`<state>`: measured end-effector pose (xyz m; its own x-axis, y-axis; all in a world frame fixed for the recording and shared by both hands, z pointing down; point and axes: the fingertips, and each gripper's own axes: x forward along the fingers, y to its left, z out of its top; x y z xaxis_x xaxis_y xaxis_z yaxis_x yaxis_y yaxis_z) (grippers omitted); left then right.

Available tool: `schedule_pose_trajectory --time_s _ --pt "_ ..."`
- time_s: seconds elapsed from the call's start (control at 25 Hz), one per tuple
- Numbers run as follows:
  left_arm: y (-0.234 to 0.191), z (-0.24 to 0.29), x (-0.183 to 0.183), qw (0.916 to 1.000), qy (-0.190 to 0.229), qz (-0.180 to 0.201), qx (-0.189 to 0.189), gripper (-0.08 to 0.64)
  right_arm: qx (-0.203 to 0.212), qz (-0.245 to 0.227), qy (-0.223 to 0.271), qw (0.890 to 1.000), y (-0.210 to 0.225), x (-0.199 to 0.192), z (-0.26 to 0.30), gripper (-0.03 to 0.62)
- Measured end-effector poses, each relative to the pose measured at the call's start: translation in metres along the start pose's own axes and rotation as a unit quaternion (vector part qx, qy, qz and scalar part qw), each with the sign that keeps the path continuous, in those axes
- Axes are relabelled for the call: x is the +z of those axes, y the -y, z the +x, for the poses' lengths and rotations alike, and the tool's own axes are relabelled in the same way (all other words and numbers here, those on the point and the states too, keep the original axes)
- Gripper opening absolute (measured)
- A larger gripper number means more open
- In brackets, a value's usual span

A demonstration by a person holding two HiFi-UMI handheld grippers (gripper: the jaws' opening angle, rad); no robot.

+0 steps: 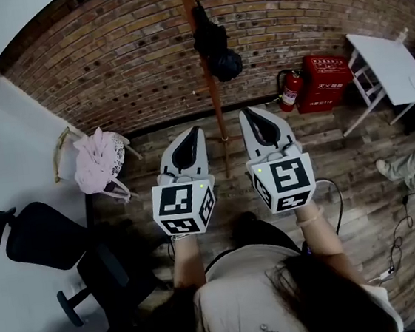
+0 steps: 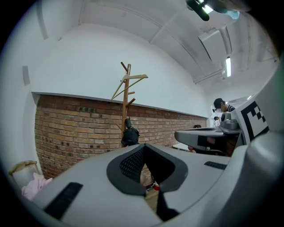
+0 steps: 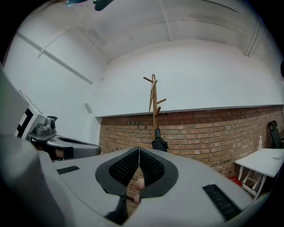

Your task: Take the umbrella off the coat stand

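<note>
A black folded umbrella (image 1: 215, 45) hangs on the wooden coat stand (image 1: 212, 86) in front of the brick wall. Both grippers are held level and side by side, well short of the stand and pointing toward it. My left gripper (image 1: 194, 130) has its jaws together with nothing between them. My right gripper (image 1: 250, 112) is also shut and empty. The left gripper view has the umbrella (image 2: 130, 136) just above the jaw tips and the stand (image 2: 126, 95) rising behind it. In the right gripper view the umbrella (image 3: 159, 142) hangs low on the stand (image 3: 154, 102).
A red fire extinguisher (image 1: 290, 89) and a red box (image 1: 327, 81) sit by the wall to the right of the stand. A white table (image 1: 390, 66) is further right, a pink cloth on a chair (image 1: 96, 159) and a black office chair (image 1: 29, 234) to the left. Another person's legs (image 1: 408, 165) show at the right edge.
</note>
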<state>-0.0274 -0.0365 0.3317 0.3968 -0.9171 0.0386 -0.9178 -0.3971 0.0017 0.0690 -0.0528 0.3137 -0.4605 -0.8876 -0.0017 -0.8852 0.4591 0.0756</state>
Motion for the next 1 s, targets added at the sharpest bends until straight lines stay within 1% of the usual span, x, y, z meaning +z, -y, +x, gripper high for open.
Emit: schedule_pose_trajectory --time_s 0.12,0.32,0.56,0.84,1.0 --pt "-0.001 0.016 0.001 1.0000 0.000 0.007 -0.001 0.008 0.002 -0.008 -0.003 1.000 0.009 -0.001 0.012 0.037" --pt "-0.001 0.042 0.001 1.0000 -0.002 0.002 0.002 0.008 0.008 -0.020 -0.008 1.000 0.028 -0.005 0.032 0.037" --pt "-0.005 0.060 0.004 0.9999 0.000 0.000 0.012 0.008 0.012 -0.017 -0.005 1.000 0.047 -0.004 0.050 0.037" --pt "-0.010 0.065 0.003 0.9997 -0.009 0.003 0.024 0.008 0.028 -0.018 -0.014 0.999 0.049 -0.010 0.063 0.037" --pt "-0.013 0.065 0.005 0.9996 -0.007 0.003 0.029 0.008 0.038 -0.016 -0.017 0.999 0.047 -0.012 0.068 0.038"
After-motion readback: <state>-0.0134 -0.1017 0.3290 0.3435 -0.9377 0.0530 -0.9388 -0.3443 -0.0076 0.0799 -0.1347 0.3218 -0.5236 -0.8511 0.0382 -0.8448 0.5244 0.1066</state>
